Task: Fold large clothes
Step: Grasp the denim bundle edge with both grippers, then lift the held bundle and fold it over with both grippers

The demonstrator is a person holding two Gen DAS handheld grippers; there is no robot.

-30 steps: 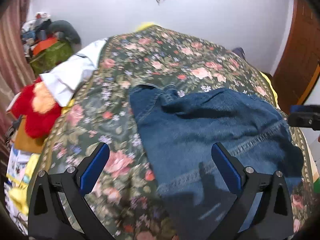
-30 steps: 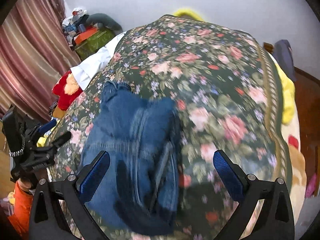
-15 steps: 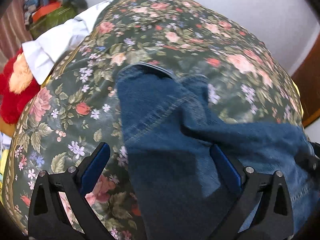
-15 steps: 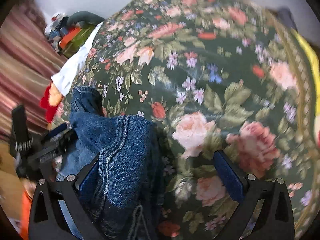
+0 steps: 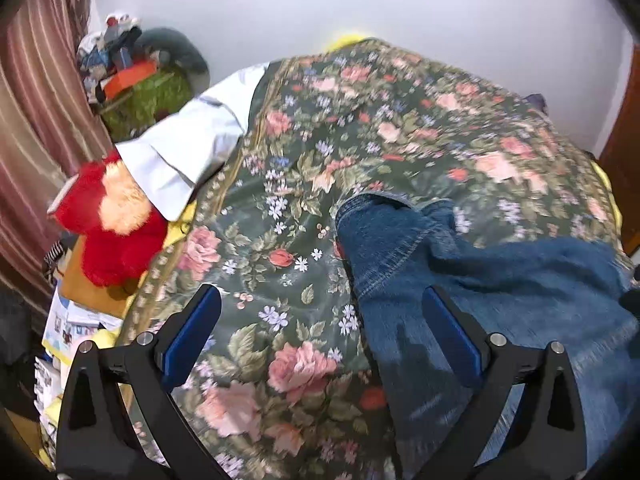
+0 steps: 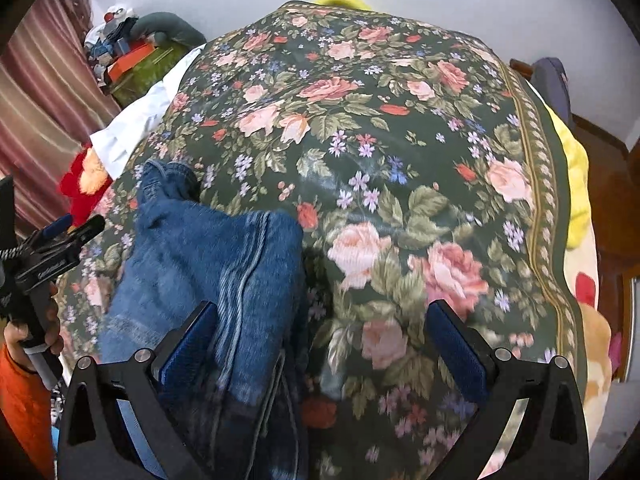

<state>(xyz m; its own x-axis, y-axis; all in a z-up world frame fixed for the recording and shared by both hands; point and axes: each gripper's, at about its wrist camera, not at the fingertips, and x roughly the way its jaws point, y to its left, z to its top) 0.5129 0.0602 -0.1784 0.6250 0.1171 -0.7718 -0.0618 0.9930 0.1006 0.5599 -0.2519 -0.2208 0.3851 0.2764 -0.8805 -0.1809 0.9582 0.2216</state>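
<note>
Left wrist view: left gripper (image 5: 320,334) jaws wide apart, holding nothing, above the bedspread (image 5: 400,120). Jeans (image 5: 500,280) lie on the bed, doubled over into a thick bundle, far end rumpled.

Right wrist view: right gripper (image 6: 322,340) also spread open and empty, its left finger over the jeans' (image 6: 208,256) edge. Judgement: at least one fold made; squaring up and a final fold likely remain.

Both grippers (image 5: 320,328) (image 6: 322,338) are black, with blue pads (image 5: 188,338) and silver screws; an orange sleeve (image 6: 20,404) shows.
</note>
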